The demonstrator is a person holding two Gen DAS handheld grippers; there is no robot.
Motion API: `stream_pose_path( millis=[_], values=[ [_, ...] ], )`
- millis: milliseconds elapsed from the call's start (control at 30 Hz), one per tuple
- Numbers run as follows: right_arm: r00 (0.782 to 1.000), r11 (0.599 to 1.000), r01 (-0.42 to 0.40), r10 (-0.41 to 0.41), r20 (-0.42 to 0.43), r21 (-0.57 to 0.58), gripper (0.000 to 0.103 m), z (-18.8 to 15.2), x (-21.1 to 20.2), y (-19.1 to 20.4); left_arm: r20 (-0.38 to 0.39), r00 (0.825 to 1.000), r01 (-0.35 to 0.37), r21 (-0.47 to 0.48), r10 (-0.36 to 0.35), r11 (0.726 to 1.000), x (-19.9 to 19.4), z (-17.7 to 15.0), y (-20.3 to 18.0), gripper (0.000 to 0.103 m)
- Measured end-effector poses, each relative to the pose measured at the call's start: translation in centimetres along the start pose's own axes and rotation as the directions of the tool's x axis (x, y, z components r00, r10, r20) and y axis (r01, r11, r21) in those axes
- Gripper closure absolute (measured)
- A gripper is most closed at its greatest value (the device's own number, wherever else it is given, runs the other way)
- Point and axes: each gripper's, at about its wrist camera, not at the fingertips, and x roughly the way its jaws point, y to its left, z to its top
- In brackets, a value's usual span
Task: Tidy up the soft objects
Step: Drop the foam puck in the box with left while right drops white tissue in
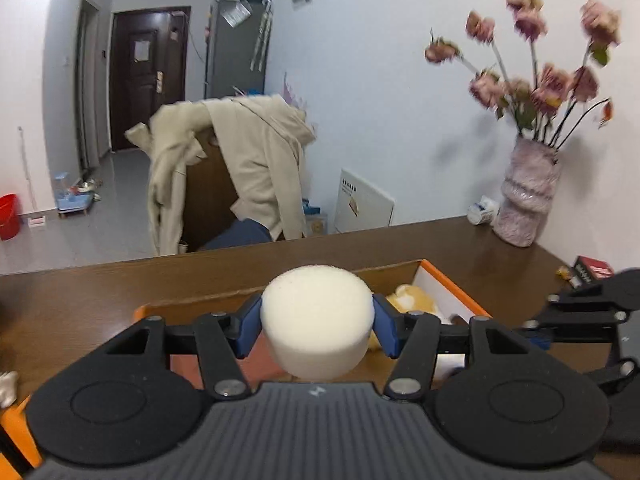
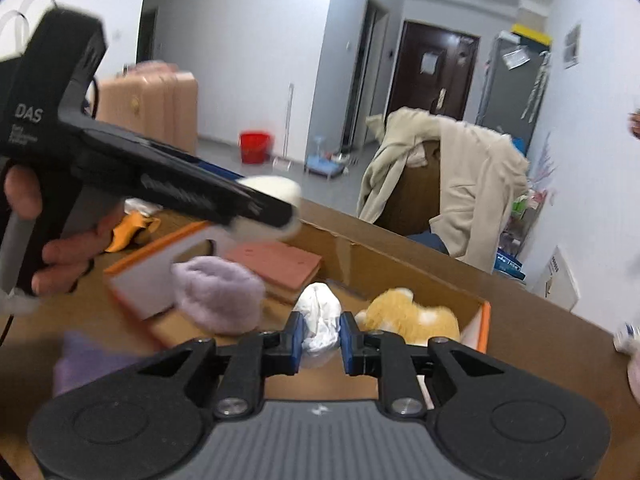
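Observation:
My left gripper (image 1: 316,320) is shut on a white foam cylinder (image 1: 316,304) and holds it above a cardboard box with an orange rim (image 1: 452,284). In the right wrist view a hand carries that gripper (image 2: 280,208) in from the left, over the box's far wall. My right gripper (image 2: 322,336) is shut on a crumpled white cloth (image 2: 320,312), low over the box (image 2: 484,320). Inside the box lie an orange plush toy (image 2: 408,314), a fuzzy lilac piece (image 2: 218,294) and a pink foam slab (image 2: 276,260).
The box stands on a brown table (image 1: 100,292). A vase of dried flowers (image 1: 528,196), a white tub (image 1: 484,210) and a small red-and-black pack (image 1: 594,270) stand at the table's far right. A chair draped with a beige coat (image 1: 240,168) is behind the table.

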Motion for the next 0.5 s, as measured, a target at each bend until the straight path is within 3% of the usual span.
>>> stream_pose_path(
  millis=[133,200,233,300,500],
  values=[
    [0.995,0.999,-0.041,0.042,-0.088,0.016,0.084,2.1,6.4,-1.3,-0.096,0.995,-0.014,0.045,0.018,0.999,7.2,1.5,-0.6,0.045],
    [0.991,0.999,-0.051,0.051,-0.123,0.002,0.082,2.4,8.9,-1.3,-0.121,0.993,-0.008,0.042,0.013,0.999,9.2,1.5,-0.4,0.037],
    [0.99,0.999,-0.049,0.048,-0.133,-0.003,0.077,2.3,9.8,-1.0,-0.119,0.993,-0.014,0.037,0.018,0.999,9.9,1.3,-0.2,0.026],
    [0.99,0.998,-0.056,0.056,-0.131,-0.003,0.066,2.1,10.8,-0.7,-0.084,0.996,-0.031,0.027,0.033,0.999,10.2,1.1,0.2,0.022],
    [0.994,0.998,-0.058,0.058,-0.098,0.006,0.063,1.9,10.0,-0.7,-0.021,0.994,-0.11,-0.016,0.109,0.994,7.0,1.5,1.5,0.016]
  ],
)
